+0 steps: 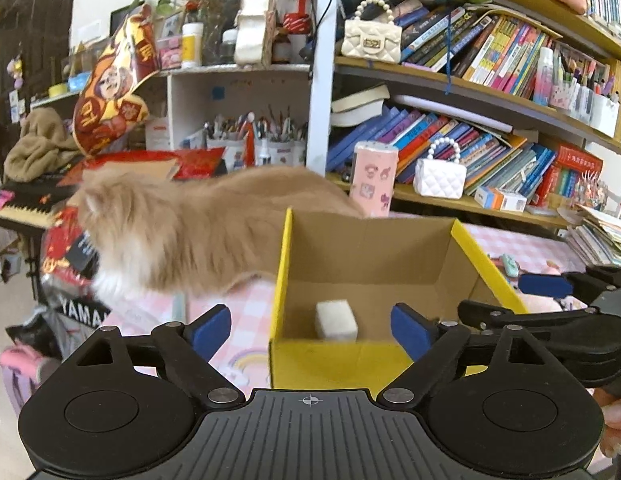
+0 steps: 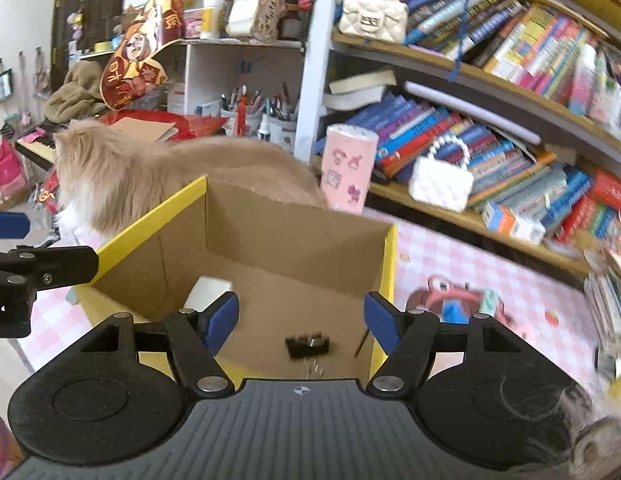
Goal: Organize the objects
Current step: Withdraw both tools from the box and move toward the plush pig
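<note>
Crowding behind yellow-rimmed box [image 1: 470, 244], fluffy cat [image 1: 182, 232], both grippers' fingers [image 1: 210, 332] spread, empty, pink tube [image 2: 348, 168] beside.

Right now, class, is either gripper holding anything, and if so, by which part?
Nothing is held. The left gripper and right gripper both stand open with empty fingers above the cardboard box; the white block and black clip lie inside it.

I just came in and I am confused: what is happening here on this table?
A person holds two tools over a yellow cardboard box on the pink table. The left tool and right tool are both open and empty. A white block and black clip lie inside. A fluffy cat stands behind the box.
</note>
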Action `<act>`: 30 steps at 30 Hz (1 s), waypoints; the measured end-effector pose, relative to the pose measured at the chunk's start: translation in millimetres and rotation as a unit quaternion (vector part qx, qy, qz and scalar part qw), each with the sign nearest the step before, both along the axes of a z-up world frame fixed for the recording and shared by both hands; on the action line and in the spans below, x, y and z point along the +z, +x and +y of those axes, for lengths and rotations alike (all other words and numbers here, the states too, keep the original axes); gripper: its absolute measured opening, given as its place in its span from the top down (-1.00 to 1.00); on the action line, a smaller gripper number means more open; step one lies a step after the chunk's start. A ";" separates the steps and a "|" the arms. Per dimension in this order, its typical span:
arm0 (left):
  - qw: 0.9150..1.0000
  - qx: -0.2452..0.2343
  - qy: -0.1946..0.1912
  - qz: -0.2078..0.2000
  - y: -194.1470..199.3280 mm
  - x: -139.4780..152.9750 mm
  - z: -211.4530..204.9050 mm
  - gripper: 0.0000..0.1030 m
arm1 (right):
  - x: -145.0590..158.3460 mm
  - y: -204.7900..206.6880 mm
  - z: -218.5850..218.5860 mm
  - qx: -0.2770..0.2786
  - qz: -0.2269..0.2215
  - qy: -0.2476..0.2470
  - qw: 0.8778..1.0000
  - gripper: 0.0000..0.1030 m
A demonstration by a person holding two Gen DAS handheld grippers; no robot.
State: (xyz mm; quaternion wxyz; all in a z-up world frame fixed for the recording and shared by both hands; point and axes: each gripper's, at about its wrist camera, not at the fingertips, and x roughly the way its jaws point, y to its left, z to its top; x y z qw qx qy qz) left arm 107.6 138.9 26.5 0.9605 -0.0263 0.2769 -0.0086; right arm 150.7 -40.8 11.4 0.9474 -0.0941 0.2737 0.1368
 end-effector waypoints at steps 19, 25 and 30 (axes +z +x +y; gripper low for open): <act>0.999 0.005 0.010 0.052 -76.9 -26.5 7.3 -0.76 | -31.4 -99.5 16.7 -0.026 0.048 -0.019 0.998 -0.39; 0.998 0.010 0.008 0.059 -92.6 -34.0 5.4 -0.76 | -42.2 -122.3 10.3 -0.054 0.077 -0.010 0.996 -0.42; 0.998 0.001 0.003 0.068 -101.4 -38.3 0.5 -0.76 | -47.6 -137.8 1.9 -0.085 0.088 -0.001 0.993 -0.42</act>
